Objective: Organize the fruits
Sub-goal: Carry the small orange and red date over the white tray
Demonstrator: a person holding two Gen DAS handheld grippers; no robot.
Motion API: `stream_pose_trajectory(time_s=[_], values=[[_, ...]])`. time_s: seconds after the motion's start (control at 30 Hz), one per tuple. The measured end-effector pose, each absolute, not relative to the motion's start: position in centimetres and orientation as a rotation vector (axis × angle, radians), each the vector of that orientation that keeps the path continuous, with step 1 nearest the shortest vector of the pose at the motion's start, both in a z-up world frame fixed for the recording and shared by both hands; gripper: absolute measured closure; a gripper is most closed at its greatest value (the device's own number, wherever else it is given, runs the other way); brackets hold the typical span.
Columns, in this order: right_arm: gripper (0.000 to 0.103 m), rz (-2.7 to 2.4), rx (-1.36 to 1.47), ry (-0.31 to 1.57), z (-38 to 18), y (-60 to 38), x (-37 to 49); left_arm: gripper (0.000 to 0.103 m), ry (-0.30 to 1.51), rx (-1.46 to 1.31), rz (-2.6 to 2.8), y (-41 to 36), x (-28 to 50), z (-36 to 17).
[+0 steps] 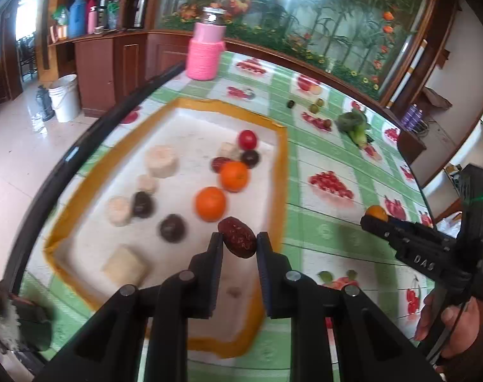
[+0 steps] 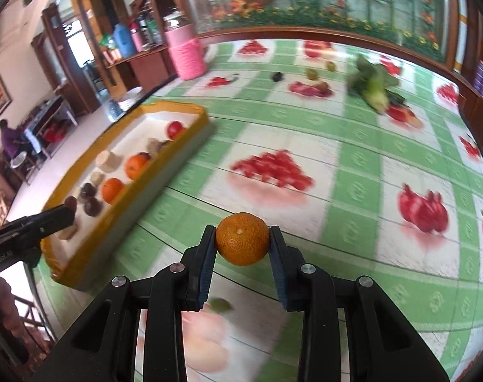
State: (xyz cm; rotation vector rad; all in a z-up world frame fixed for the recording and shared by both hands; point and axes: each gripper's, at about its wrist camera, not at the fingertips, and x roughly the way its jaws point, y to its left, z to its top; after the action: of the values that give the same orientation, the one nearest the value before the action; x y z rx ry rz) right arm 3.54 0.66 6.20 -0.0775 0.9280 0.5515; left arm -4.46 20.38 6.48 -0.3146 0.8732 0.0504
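My left gripper is shut on a wrinkled dark red date and hangs over the near right part of the orange-rimmed white tray. In the tray lie two oranges, a red tomato, several dark round fruits and pale chunks. My right gripper is shut on a small orange above the green fruit-print tablecloth, to the right of the tray. The right gripper also shows at the right edge of the left wrist view, and the left gripper at the left of the right wrist view.
A pink wrapped jar stands at the table's far side. Leafy greens, small green fruits and a dark fruit lie on the far cloth. A white bucket stands on the floor left of the table. A person sits far left.
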Motion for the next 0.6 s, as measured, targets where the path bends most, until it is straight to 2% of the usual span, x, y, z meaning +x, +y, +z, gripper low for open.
stream_pose_trajectory(time_s=[0.2, 0.6], values=[[0.071, 0.640, -0.116, 0.923, 7.0, 6.1, 4.6, 0.079, 0.899, -0.307, 0.089, 22.9, -5.4, 5.4], [0.071, 0.731, -0.204, 0.969, 6.1, 12.2, 6.5, 0.079, 0.971, -0.275, 0.050, 22.9, -5.8, 3.2]])
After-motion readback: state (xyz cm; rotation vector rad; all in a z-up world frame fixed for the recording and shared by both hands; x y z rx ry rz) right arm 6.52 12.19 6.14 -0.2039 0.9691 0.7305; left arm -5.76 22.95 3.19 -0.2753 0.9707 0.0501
